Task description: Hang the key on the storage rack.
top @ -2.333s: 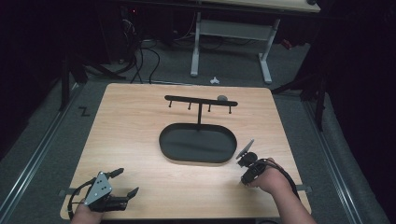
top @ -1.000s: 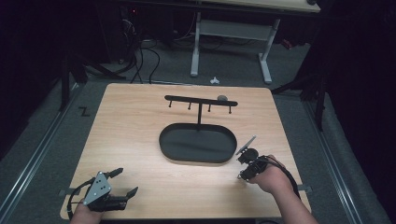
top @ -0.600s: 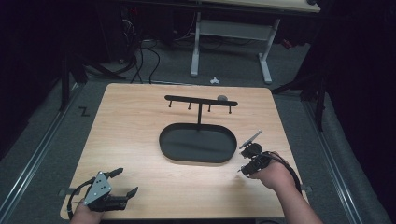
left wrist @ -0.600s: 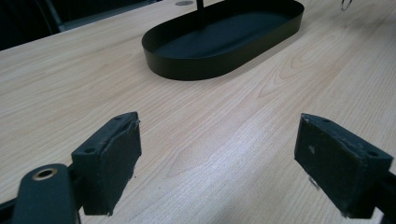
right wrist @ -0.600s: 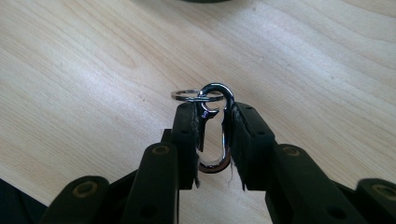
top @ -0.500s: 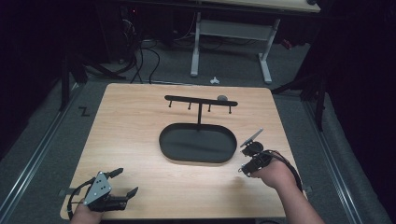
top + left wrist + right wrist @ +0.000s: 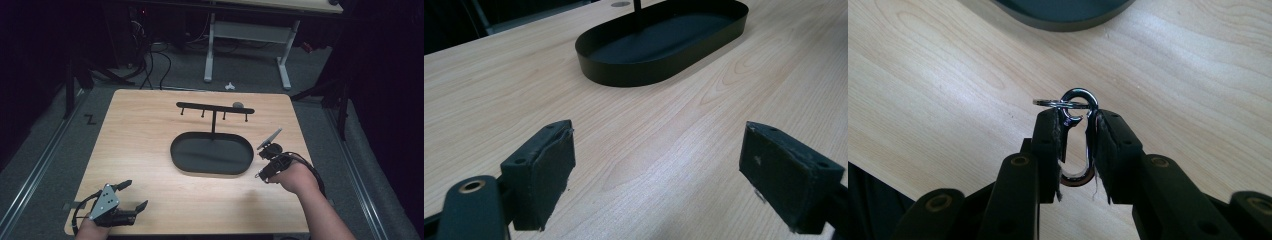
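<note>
A silver clip [image 7: 1078,137] sits clamped in the right tongs [image 7: 1079,125], just above the tabletop [image 7: 145,135] beside the black tray [image 7: 212,155]. The left tongs [image 7: 659,170] rest wide apart near the front-left corner.

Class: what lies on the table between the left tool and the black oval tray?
Bare wood only. In the left gripper view, nothing lies between the open left tool and the tray.
</note>
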Demonstrator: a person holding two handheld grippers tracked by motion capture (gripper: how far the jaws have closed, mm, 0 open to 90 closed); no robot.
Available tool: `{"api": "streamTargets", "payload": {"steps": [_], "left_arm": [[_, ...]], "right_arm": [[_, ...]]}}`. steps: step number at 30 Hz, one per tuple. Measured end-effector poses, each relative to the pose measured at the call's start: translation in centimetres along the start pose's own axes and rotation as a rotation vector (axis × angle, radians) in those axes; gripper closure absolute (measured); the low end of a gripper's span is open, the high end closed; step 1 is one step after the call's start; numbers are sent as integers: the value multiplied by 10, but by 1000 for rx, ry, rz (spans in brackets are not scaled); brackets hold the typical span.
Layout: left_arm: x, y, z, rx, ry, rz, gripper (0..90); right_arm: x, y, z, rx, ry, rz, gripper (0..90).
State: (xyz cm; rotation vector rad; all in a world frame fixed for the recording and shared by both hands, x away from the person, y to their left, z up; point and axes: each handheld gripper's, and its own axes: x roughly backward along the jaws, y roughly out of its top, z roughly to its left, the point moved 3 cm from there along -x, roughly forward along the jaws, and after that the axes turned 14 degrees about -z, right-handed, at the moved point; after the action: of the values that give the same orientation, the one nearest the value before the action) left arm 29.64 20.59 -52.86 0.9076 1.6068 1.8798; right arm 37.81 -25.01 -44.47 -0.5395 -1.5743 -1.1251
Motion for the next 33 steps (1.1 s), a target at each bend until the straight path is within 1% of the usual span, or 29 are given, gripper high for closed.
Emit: {"api": "streamTargets", "payload": {"steps": [1,4,6,7,9,10,11,15,17,19,20,21,23,29,30,31,33], "left_arm": [[0,0,0,0,0,0,152],[0,0,0,0,0,0,152],[0,0,0,0,-1,0,152],[0,0,0,0,-2,1,152],[0,0,0,0,-1,0,152],[0,0,0,0,-2,2,152],[0,0,0,0,-2,2,152],[0,0,0,-1,-1,1,152],[0,0,0,-2,-2,4,152],[0,0,0,0,-3,3,152],[0,0,0,-1,-3,4,152],[0,0,0,-1,-4,6,152],[0,0,0,-1,-3,3,152],[0,0,0,0,-3,2,152],[0,0,0,1,-2,0,152],[0,0,0,2,-2,0,152],[0,0,0,1,-2,0,152]], "right_arm": [[2,2,1,-10,0,0,716],[5,6,1,-20,0,-5,715],[6,7,0,-15,0,-7,715],[9,10,0,-23,2,-12,715],[11,11,-1,-22,2,-16,715],[14,14,-2,-33,-1,-17,715],[15,15,-2,-26,-2,-21,715],[19,19,-4,-38,-9,-28,714],[20,20,-5,-30,-5,-28,714],[22,23,-6,-33,-3,-36,713],[24,24,-6,-40,-3,-32,712],[26,27,-7,-32,-8,-33,712],[29,30,-7,-40,-10,-30,711],[37,39,-7,-34,-22,-36,711],[41,43,-6,-33,-24,-46,711],[43,45,-6,-42,-27,-44,711],[47,49,-6,-30,-32,-51,711]]}}
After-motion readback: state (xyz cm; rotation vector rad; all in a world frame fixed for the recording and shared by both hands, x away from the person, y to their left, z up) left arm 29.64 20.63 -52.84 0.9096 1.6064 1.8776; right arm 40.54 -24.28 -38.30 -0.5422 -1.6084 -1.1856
